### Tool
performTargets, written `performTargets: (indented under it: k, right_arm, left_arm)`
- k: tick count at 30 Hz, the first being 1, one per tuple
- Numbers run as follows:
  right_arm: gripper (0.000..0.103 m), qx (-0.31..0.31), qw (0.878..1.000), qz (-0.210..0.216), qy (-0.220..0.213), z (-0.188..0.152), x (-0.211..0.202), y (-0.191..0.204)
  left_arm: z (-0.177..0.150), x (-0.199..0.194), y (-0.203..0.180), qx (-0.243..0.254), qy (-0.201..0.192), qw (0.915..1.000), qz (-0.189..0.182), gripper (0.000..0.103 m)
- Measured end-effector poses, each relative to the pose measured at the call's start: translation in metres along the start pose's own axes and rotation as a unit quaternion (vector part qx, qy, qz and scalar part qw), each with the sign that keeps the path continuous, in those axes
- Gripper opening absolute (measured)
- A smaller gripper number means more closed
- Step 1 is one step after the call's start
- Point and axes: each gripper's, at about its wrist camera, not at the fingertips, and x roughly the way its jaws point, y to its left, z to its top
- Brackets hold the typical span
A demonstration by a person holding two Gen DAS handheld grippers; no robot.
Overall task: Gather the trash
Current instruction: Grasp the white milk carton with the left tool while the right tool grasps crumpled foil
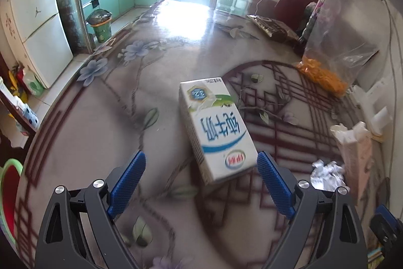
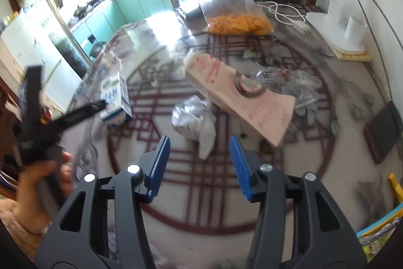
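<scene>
Milk carton (image 1: 216,127) lies on the flowered table (image 1: 100,132), between the wide-apart pads of my left claw (image 1: 201,183), not pressed. Right of it lie crumpled paper (image 2: 195,120) and a pink carton (image 2: 239,100); my right claw (image 2: 199,163) stands half apart, empty.

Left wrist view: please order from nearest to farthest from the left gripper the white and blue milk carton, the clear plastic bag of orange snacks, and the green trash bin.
1. White and blue milk carton, lying just ahead of the open left gripper.
2. Clear plastic bag of orange snacks, far right on the table.
3. Green trash bin, on the kitchen floor, upper left.
</scene>
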Motion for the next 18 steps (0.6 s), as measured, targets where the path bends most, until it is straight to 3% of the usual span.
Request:
performTargets:
  k: [5,6,7,11,12,14,15,18]
  right_arm:
    - [0.048,0.018,1.000,0.024,-0.002,0.012,0.007,0.005]
    - [0.049,0.017,1.000,0.025,-0.004,0.015,0.008,0.006]
    - [0.052,0.017,1.000,0.024,-0.006,0.017,0.010,0.006]
    - [0.053,0.028,0.999,0.024,0.010,0.020,0.029,0.005]
    - [0.053,0.032,0.999,0.027,0.015,0.020,0.034,0.004]
    - [0.053,0.041,0.998,0.032,0.029,0.019,0.045,0.002]
    - [0.053,0.043,0.998,0.030,0.033,0.019,0.049,0.002]
    - [0.053,0.058,0.997,0.034,0.037,0.020,0.059,-0.002]
  left_arm:
    - [0.015,0.020,-0.015,0.025,-0.001,0.9993,0.027,0.088]
    - [0.017,0.022,-0.018,0.027,-0.001,0.9993,0.026,0.081]
    - [0.018,0.023,-0.020,0.029,0.001,0.9994,0.018,0.065]
    - [0.020,0.032,-0.022,0.041,0.026,0.9987,0.014,0.051]
    - [0.020,0.036,-0.021,0.039,0.034,0.9986,0.016,0.051]
    - [0.018,0.041,-0.014,0.031,0.039,0.9986,0.019,0.060]
    - [0.017,0.044,-0.012,0.028,0.044,0.9985,0.019,0.070]
    - [0.014,0.047,-0.010,0.030,0.039,0.9986,0.020,0.072]
